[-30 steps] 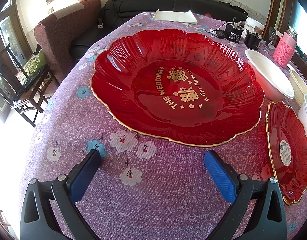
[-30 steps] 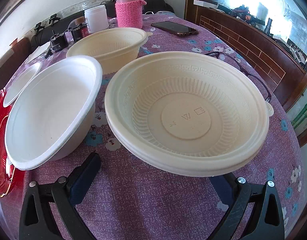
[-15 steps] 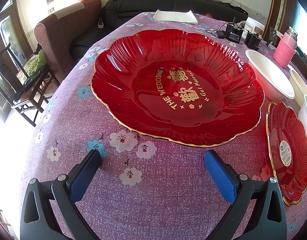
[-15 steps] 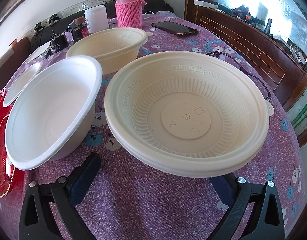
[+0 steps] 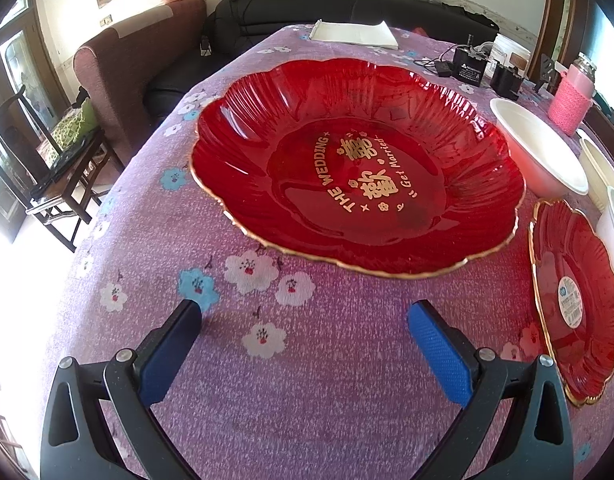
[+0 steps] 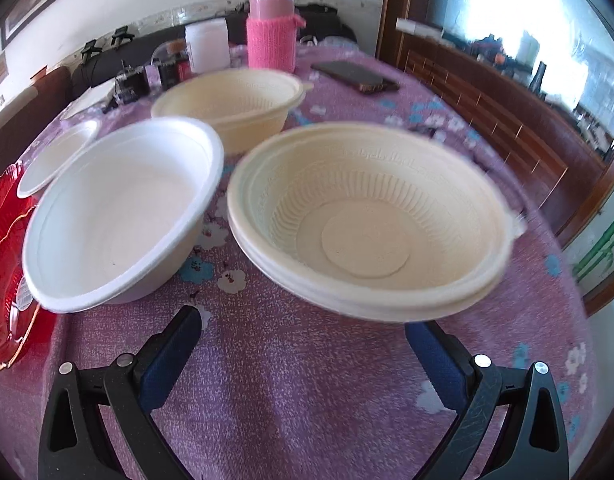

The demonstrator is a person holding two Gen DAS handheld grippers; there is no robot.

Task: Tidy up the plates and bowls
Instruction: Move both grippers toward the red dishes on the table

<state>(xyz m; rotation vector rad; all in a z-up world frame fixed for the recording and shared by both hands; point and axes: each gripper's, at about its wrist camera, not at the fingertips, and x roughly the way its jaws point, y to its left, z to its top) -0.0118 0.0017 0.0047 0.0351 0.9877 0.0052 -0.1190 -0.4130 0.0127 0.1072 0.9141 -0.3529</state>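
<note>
A large red scalloped plate [image 5: 359,168] with gold lettering lies on the purple flowered tablecloth, just ahead of my open, empty left gripper [image 5: 307,344]. A smaller red plate [image 5: 575,296] lies to its right, with a white bowl [image 5: 539,152] behind it. In the right wrist view a cream ribbed bowl [image 6: 371,220] sits directly ahead of my open, empty right gripper [image 6: 303,344]; its rim hides the right fingertip. A white bowl [image 6: 119,208] stands to the left, a second cream bowl [image 6: 231,108] behind, a white lid or shallow dish [image 6: 59,156] further left.
A pink-sleeved flask [image 6: 271,32], a white jar [image 6: 207,48], a phone [image 6: 355,76] and black chargers [image 5: 471,68] stand at the table's far side. A folded white cloth [image 5: 355,34] lies at the far edge. A sofa and a chair [image 5: 47,168] stand left of the table.
The right wrist view has shifted and blurred: the gripper has moved back and tilted, so the bowls sit further ahead. The left gripper has not moved.
</note>
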